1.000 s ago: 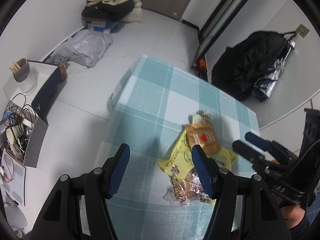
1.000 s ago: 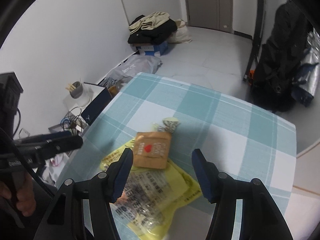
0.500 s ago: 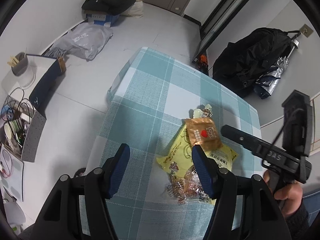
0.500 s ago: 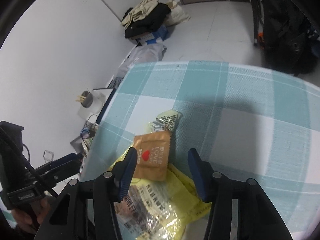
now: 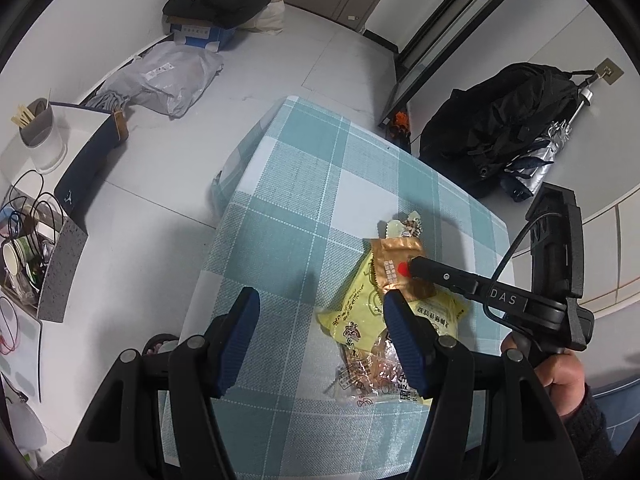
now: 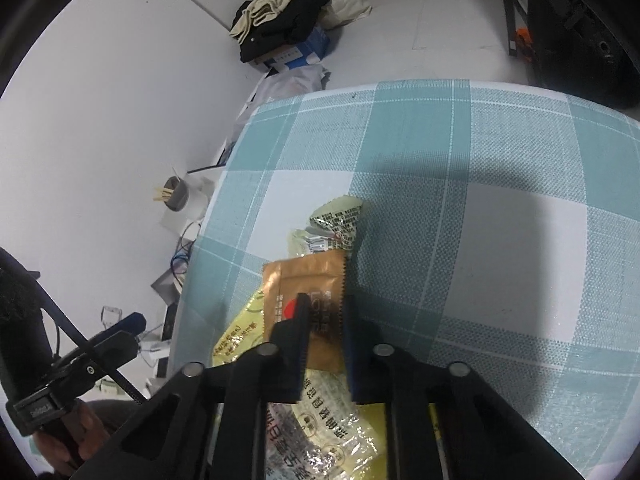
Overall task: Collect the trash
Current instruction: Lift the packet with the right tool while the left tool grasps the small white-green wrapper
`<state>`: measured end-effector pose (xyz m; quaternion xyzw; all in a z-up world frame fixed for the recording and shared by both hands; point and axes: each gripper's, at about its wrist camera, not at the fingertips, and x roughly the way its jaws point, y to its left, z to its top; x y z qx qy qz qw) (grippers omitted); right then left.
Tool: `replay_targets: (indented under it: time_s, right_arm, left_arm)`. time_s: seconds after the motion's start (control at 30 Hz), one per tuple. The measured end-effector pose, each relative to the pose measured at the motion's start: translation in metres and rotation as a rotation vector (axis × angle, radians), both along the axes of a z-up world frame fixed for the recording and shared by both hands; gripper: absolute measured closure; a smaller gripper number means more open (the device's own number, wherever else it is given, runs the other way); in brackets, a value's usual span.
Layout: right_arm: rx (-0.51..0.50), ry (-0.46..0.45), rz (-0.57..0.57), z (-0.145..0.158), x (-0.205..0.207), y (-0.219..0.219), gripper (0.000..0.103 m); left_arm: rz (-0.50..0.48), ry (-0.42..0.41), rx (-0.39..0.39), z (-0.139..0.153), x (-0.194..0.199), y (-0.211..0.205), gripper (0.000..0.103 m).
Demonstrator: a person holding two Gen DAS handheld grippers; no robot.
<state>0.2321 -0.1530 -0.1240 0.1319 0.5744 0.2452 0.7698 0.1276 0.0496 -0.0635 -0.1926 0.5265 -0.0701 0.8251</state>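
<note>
A brown wrapper (image 5: 394,256) (image 6: 304,280) with a red heart lies on top of a yellow snack bag (image 5: 360,308) (image 6: 240,336) on the checked teal table (image 5: 300,200) (image 6: 500,200). My right gripper (image 6: 325,304) (image 5: 412,266) is closing, with the brown wrapper's right edge pinched between its fingers. A small green and silver wrapper (image 5: 402,227) (image 6: 340,216) lies just beyond, and a clear crinkled wrapper (image 5: 368,376) lies nearer. My left gripper (image 5: 320,320) (image 6: 124,332) hovers open over the table's left side, holding nothing.
The table's left edge drops to the floor, where a grey bin of cups and cables (image 5: 48,264), a cup of sticks (image 5: 38,132) and a grey plastic bag (image 5: 168,76) sit. A black bag (image 5: 500,120) leans at the far right wall. A hand (image 5: 560,368) holds the right gripper.
My right gripper came down onto the pile, rolled, and its jaws narrowed from wide apart onto the brown wrapper's edge. The left gripper stayed where it was, open.
</note>
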Motion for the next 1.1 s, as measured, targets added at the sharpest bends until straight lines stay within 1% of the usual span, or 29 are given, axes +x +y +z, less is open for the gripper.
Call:
replay_targets:
  time_s: [0.07,0.2,0.37,0.5,0.67,0.73,0.83,0.9,1.0,1.1]
  right_arm:
    - [0.000,-0.012,-0.007,0.003,-0.002,-0.003,0.098]
    - [0.021,-0.019,-0.015,0.007,-0.004,-0.008,0.102]
    - [0.076,-0.037,-0.028,0.021,-0.009,-0.020,0.103]
    - [0.120,-0.079,-0.043,0.037,-0.016,-0.032,0.103]
    - [0.154,-0.131,-0.075,0.055,-0.026,-0.056,0.103]
    - [0.167,-0.146,-0.098,0.061,-0.029,-0.068,0.103]
    - [0.174,-0.170,-0.124,0.070,-0.031,-0.085,0.103]
    - [0.174,-0.184,-0.143,0.074,-0.034,-0.097,0.103]
    - [0.168,-0.195,-0.169,0.077,-0.037,-0.112,0.103]
    - [0.148,-0.210,-0.191,0.079,-0.041,-0.127,0.103]
  left_arm:
    - [0.003,-0.002,-0.004,0.001,0.000,0.001,0.043]
    - [0.003,-0.005,-0.003,0.001,0.001,0.000,0.043]
    - [0.006,-0.010,-0.001,0.002,0.002,-0.001,0.043]
    - [0.005,-0.020,0.010,0.005,0.005,-0.005,0.043]
    - [-0.007,-0.029,0.029,0.007,0.011,-0.015,0.043]
    - [-0.018,-0.019,0.043,0.007,0.016,-0.021,0.043]
    - [-0.077,0.014,0.038,0.005,0.027,-0.036,0.043]
    - [-0.132,0.004,0.052,0.008,0.033,-0.051,0.043]
    - [-0.219,-0.018,0.108,0.008,0.046,-0.074,0.043]
    - [-0.295,-0.025,0.181,0.001,0.062,-0.094,0.043]
